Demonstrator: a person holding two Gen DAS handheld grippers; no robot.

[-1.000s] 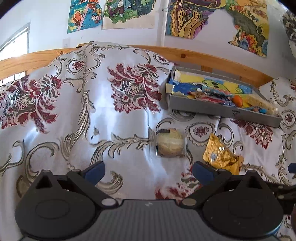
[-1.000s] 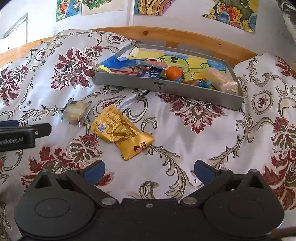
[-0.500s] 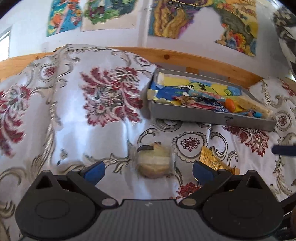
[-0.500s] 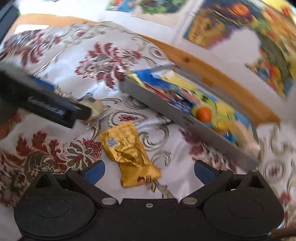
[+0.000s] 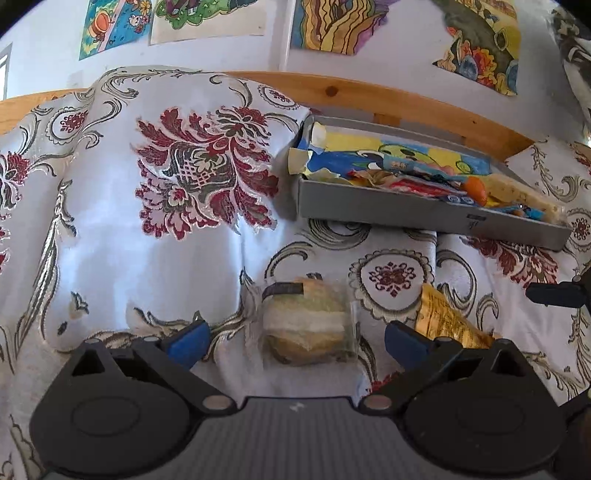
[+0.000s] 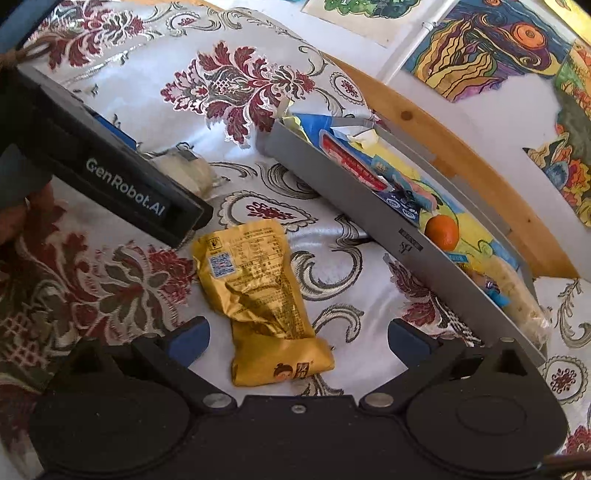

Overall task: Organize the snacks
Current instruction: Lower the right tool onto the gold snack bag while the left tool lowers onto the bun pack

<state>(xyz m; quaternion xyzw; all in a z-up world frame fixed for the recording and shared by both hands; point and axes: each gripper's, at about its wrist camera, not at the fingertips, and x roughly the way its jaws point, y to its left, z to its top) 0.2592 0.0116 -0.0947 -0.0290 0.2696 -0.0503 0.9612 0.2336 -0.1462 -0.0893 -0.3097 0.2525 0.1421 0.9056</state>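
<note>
1. Left wrist view, surface. A white satin cloth (image 5: 155,258) with dark-red floral medallions and grey scrollwork covers the counter and rises in folds toward 11 o'clock. A pine rail (image 5: 388,99) borders its far edge.

2. Left wrist view, room. A white wall (image 5: 406,48) behind the rail carries coloured drawings (image 5: 332,22), one with torn edges at 1 o'clock.

3. Left wrist view, task items. The left claw (image 5: 297,338) stands with its blue-tipped fingers wide apart, empty, on either side of a clear-wrapped round pastry (image 5: 308,325) lying on the cloth. A gold foil snack pouch (image 5: 443,321) lies just beside the pastry at 3 o'clock. A shallow grey tray (image 5: 406,212), lined with a cartoon sheet and holding several packets and an orange fruit (image 5: 476,188), sits at 1 o'clock.

4. Right wrist view, surface and room. The same cloth (image 6: 229,48) fills the frame; the rail (image 6: 461,147) and a swirled drawing (image 6: 480,48) run across at 1 to 2 o'clock.

5. Right wrist view, task items. The right claw (image 6: 299,341) is spread wide and empty, with the lower end of the pouch (image 6: 258,291) between its fingers. The tray (image 6: 369,210) runs diagonally at 1 to 3 o'clock, the fruit (image 6: 441,232) inside. The left claw's black body, lettered "GenRobot.AI", enters from 9 o'clock, partly hiding the pastry (image 6: 188,166).
</note>
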